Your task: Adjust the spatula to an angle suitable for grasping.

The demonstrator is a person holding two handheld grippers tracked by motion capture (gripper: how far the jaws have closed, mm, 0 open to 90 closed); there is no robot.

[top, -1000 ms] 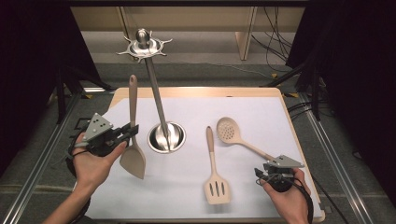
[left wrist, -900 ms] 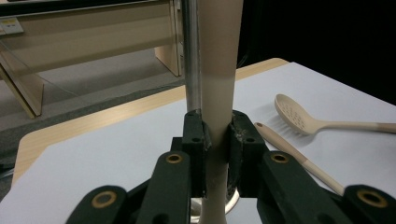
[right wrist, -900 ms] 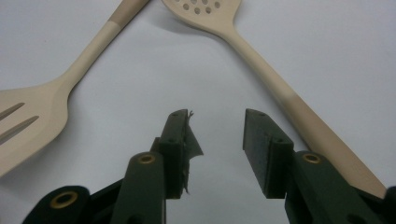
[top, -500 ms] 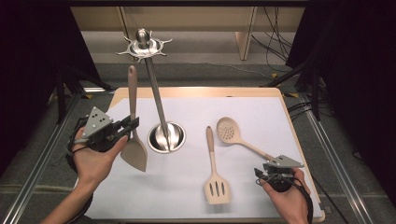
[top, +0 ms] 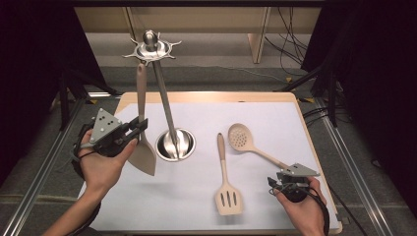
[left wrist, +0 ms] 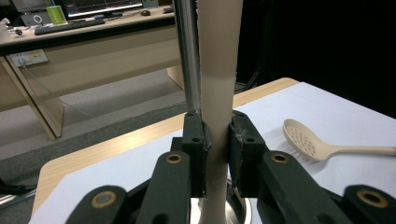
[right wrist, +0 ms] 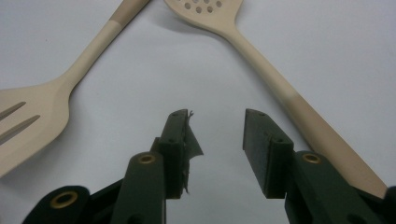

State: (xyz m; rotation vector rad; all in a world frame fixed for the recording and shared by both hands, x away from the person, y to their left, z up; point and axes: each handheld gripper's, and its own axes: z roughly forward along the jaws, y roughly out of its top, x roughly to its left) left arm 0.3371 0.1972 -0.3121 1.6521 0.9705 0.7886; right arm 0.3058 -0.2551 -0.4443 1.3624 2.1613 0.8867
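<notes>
Two grippers are at work at this table, one in each of the person's hands. The left gripper (top: 136,129) has its jaws clamped on the handle of a solid wooden turner (top: 142,129), squeezing it just above the blade; in the left gripper view the pale handle (left wrist: 215,93) runs straight up between the two black pads (left wrist: 198,140), which press on it from both sides. The left hand (top: 101,162) comes in from the bottom left with the wrist cocked, the gripper pointing level toward the middle of the table, so the turner is held nearly upright, blade down over the white sheet (top: 196,206) and handle end up beside the star-shaped top of the steel utensil stand (top: 166,105). The stand's pole leans across the high view, its round base just right of the turner's blade; whether handle and top touch I cannot tell.

The right gripper (top: 278,184) rests low near the table's front right corner, its jaws standing wide apart with nothing between them; the right gripper view shows bare white sheet in the gap. The right hand (top: 305,211) holds it from below, pointing left across the table. Just beside it lies the handle of a perforated wooden spoon (top: 248,145), its bowl toward the table's centre. A slotted wooden turner (top: 225,184) lies flat to the left of that, blade toward the person.
</notes>
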